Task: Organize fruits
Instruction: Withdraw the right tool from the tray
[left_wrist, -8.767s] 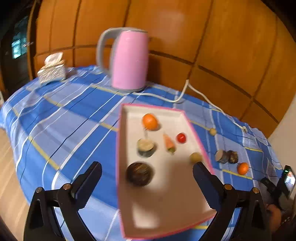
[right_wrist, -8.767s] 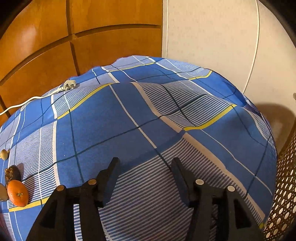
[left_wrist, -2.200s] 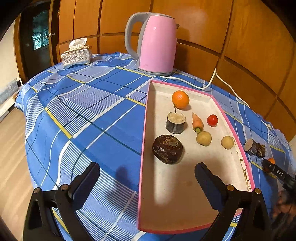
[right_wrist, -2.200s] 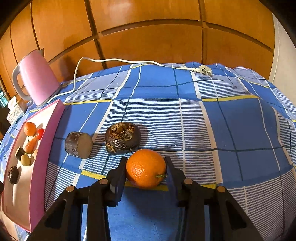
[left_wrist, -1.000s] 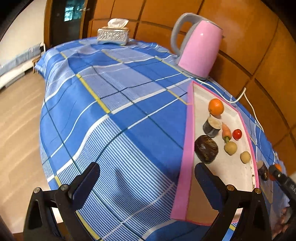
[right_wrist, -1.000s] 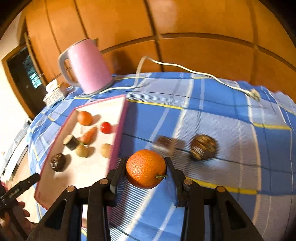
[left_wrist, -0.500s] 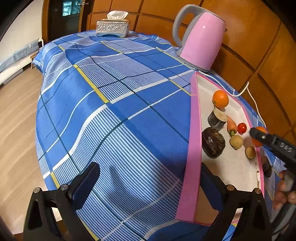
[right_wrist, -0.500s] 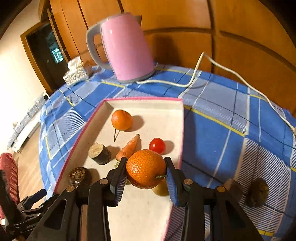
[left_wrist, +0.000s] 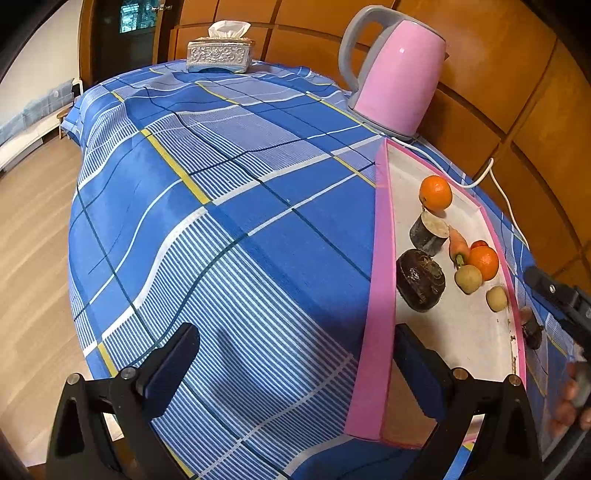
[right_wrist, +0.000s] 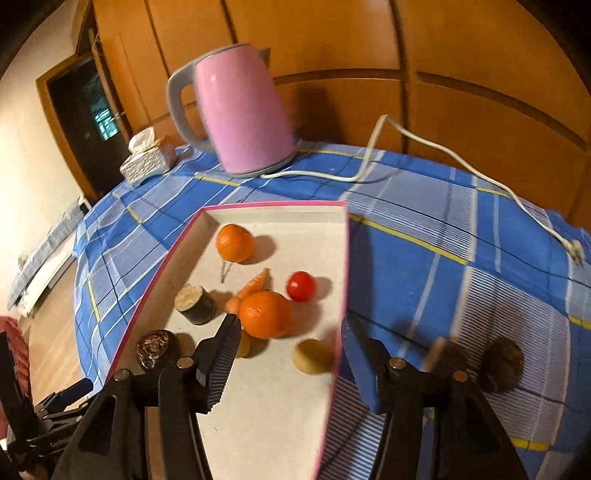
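A pink-rimmed white tray (right_wrist: 273, 398) (left_wrist: 378, 295) lies on the blue plaid cloth. In it are two oranges (right_wrist: 265, 314) (right_wrist: 235, 243), a carrot (right_wrist: 251, 286), a cherry tomato (right_wrist: 301, 285), a cut log piece (right_wrist: 195, 304), a dark round fruit (right_wrist: 155, 347) and two small yellowish fruits (right_wrist: 313, 355). My right gripper (right_wrist: 288, 339) is open just behind the nearer orange, which rests in the tray (left_wrist: 484, 262). My left gripper (left_wrist: 295, 354) is open and empty over the cloth at the tray's left rim.
A pink kettle (right_wrist: 240, 110) (left_wrist: 395, 74) with a white cord (right_wrist: 461, 173) stands behind the tray. A tissue box (left_wrist: 220, 54) is at the far corner. A log piece (right_wrist: 437, 354) and a dark fruit (right_wrist: 502, 363) lie on the cloth right of the tray.
My right gripper has opened and let go of the orange, which now rests in the tray beside the carrot. The left gripper has barely moved.
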